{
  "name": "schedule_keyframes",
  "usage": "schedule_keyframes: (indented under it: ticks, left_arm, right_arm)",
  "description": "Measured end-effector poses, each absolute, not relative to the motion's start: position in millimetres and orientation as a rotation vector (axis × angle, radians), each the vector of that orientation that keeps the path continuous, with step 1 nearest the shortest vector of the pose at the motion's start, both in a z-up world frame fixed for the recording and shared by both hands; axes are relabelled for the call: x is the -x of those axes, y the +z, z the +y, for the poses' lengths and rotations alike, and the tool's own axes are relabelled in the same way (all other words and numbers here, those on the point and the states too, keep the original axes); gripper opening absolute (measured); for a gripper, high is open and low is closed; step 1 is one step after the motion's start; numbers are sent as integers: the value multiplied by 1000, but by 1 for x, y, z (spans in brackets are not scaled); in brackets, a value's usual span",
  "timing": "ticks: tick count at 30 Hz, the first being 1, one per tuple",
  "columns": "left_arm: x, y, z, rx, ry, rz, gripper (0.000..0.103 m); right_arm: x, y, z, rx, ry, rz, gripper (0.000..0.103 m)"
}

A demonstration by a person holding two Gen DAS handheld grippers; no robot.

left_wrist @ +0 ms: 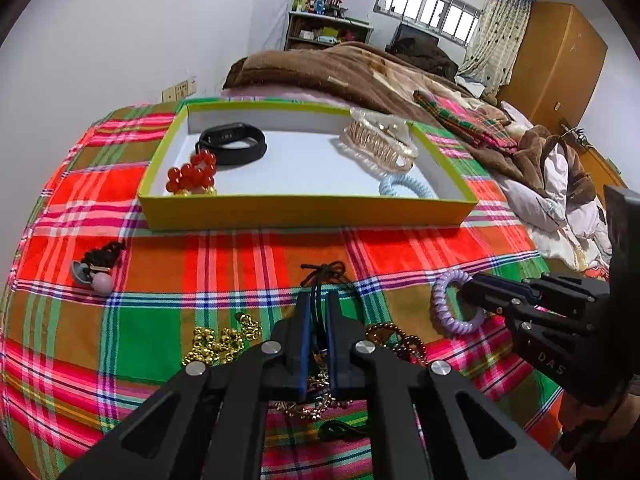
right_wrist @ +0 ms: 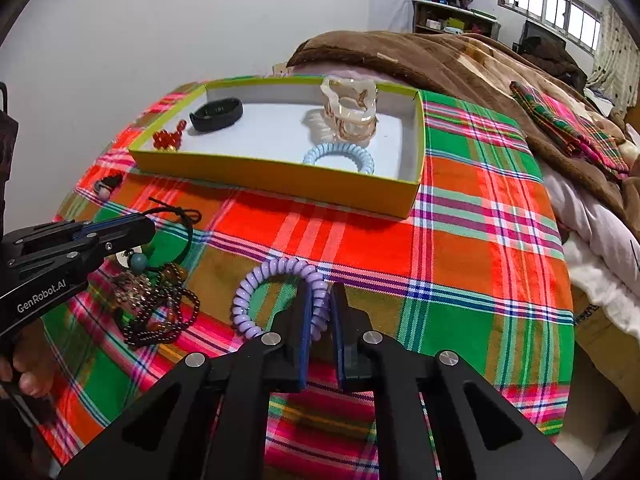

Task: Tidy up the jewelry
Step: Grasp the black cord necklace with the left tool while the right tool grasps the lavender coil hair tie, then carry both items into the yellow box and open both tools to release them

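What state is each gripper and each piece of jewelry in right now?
left gripper: shut on the black cord bracelet
right gripper: shut on the purple coil hair tie
yellow tray: open, partly filled
black band: in tray
red bead bracelet: in tray
hair claw: in tray
blue coil hair tie: in tray
gold bead chain: loose on cloth

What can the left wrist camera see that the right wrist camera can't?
Only the left wrist view shows the gold bead chain on the cloth and the tall wooden wardrobe. It also looks straight down the left gripper, shut on a black cord.

Only the right wrist view shows the fingers of the person's hand, and it looks down the right gripper, shut on the purple coil hair tie.

Both show the yellow box with the black band, red beads, hair claw and blue coil tie.
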State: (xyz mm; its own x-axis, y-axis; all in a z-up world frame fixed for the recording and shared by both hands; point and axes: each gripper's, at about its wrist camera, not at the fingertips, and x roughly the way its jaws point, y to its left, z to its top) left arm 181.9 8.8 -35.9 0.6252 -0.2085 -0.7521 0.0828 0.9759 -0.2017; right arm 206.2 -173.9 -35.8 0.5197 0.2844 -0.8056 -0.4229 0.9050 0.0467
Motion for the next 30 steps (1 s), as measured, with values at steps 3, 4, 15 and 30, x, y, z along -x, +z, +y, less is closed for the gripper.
schedule_keyframes:
  ticks: [3,4,15,30]
  left_arm:
    - [-178,-26,10,152,-171,853,7]
    - [-177,-22,11,154,-173,843,7]
    - [-169,15,12,160,-196,764,7]
    - [-222,34,20,161,-189,725,7]
  right_arm:
    - [-203,-26,-176,148,428,910,9]
    - [-202,-23,-177,143,427,903,9]
    - [-198,10,-185,108,436,836,9]
    - [-257,26,-194,77,396,802,9]
